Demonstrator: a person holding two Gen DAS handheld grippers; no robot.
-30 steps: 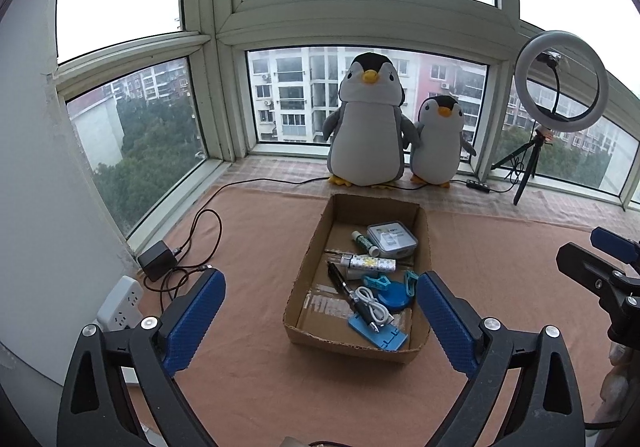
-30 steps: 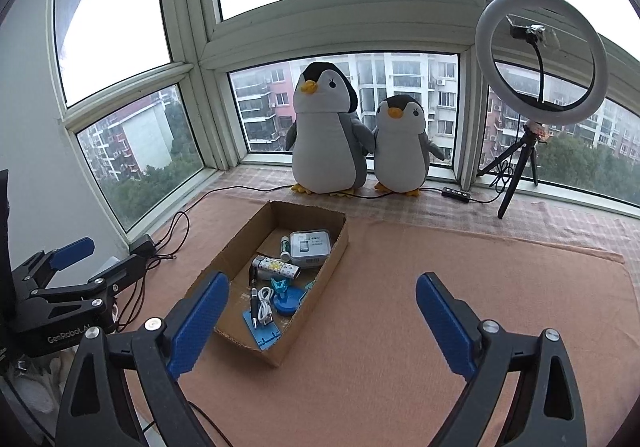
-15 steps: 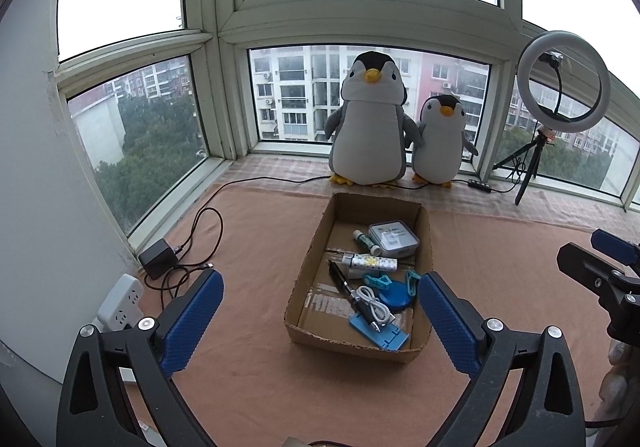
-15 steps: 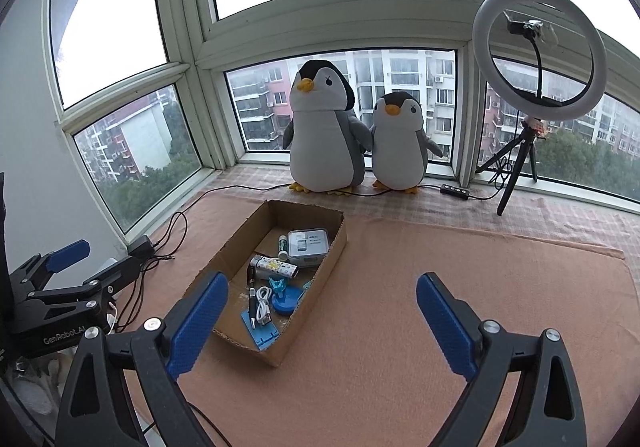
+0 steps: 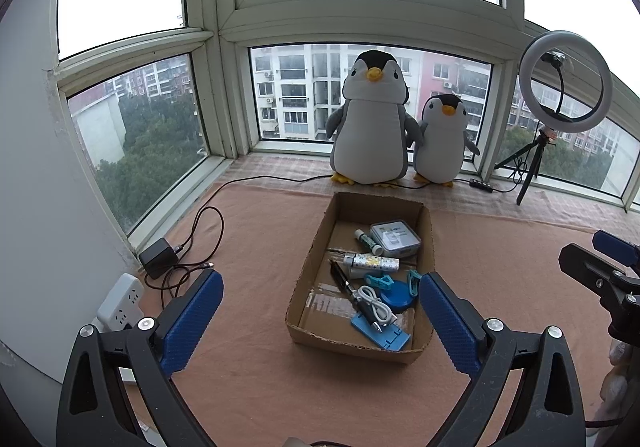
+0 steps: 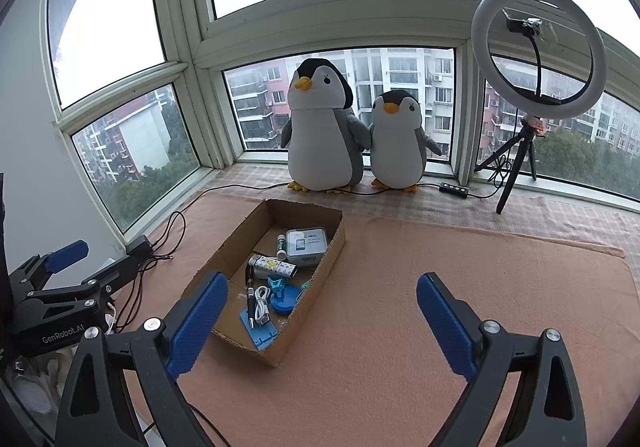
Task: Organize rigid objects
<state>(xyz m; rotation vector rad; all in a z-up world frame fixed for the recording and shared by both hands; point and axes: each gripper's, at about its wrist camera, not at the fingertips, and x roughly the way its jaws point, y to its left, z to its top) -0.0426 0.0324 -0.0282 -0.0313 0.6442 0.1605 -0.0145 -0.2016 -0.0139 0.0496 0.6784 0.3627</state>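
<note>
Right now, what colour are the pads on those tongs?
Blue, textured pads on black arms; clearest in the right wrist view.

Left gripper (image 5: 320,311): hovering, jaws spreading wide, blue pads (image 5: 192,321) gripping nothing, fingers pointing toward 12 o'clock. Right gripper (image 6: 322,311): hovering likewise, jaws gaping, blue pads (image 6: 444,321) empty, sitting at the left gripper's 3 o'clock.

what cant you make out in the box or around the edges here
- Label on the grey case: too small to read, both views.
- Blue stand: partly covered by the white cable and pen.
- Power strip: partly hidden behind the left gripper, left wrist view.
</note>
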